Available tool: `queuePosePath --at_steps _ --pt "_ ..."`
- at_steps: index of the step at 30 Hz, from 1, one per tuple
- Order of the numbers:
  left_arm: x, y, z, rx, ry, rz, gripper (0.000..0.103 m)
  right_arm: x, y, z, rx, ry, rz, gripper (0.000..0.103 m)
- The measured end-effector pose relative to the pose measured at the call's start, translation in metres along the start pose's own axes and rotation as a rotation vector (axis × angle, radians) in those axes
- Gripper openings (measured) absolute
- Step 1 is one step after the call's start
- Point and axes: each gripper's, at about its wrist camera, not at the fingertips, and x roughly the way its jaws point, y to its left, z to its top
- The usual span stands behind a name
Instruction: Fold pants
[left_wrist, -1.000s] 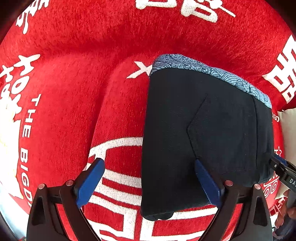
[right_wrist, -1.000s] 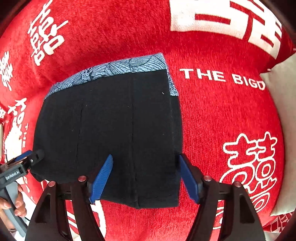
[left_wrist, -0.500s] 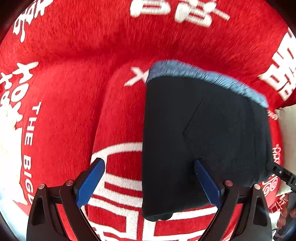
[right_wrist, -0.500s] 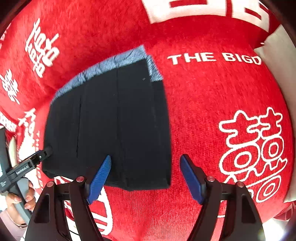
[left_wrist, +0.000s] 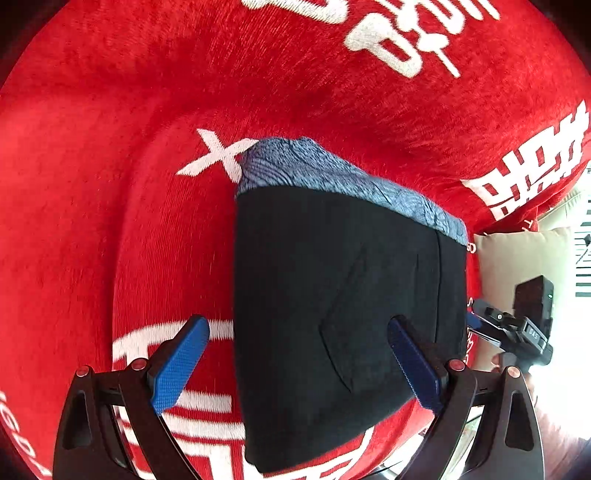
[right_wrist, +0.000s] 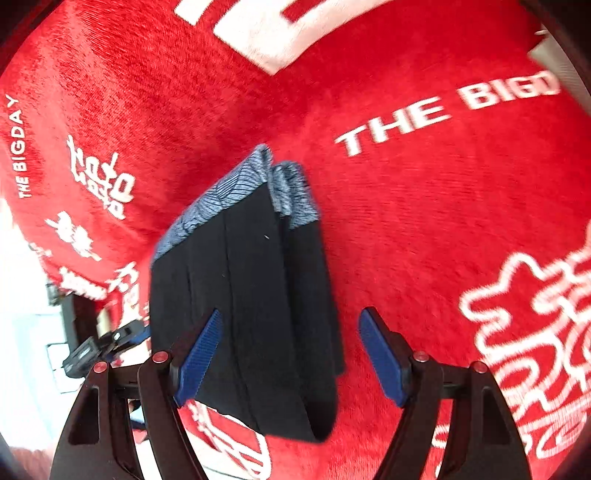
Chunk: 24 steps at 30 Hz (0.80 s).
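Pants (left_wrist: 332, 314) lie folded into a compact block on the red blanket (left_wrist: 129, 184); since a second ago I have swung both tongs aside. Left tongs (left_wrist: 295, 369) and right tongs (right_wrist: 291, 354) gape wide, holding nothing; folding looks complete

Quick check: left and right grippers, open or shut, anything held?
Left gripper: open, holding nothing, above the folded pants.
Right gripper: open, holding nothing; jaws have just been opening, nothing gripped between them.
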Motion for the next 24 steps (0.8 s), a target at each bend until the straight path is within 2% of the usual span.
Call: queuePosePath --at_steps 2,4,10,16,20,21,24 --pt "0.006 0.003 0.007 0.024 0.021 -0.024 0.098 0.013 -0.005 0.009 -0.014 0.042 0.055 0.079" --pt "0.014 0.004 0.012 0.051 0.051 -0.045 0.098 0.022 -0.007 0.013 -0.037 0.082 0.071 0.079" --pt "0.041 -0.003 0.017 0.133 0.127 -0.05 0.098 0.046 -0.003 0.025 -0.108 0.157 0.165 0.079" --pt "0.051 -0.019 0.019 0.135 0.088 -0.028 0.097 0.059 0.001 0.033 -0.082 0.19 0.172 0.077" --pt "0.047 -0.033 0.014 0.175 0.039 0.006 0.079 0.055 0.004 0.031 -0.06 0.187 0.143 0.062" --pt "0.044 -0.034 0.013 0.181 0.03 0.01 0.072 0.053 0.006 0.03 -0.059 0.183 0.144 0.056" --pt "0.033 -0.038 0.01 0.183 0.001 0.015 0.061 0.049 0.013 0.031 -0.023 0.162 0.163 0.045"
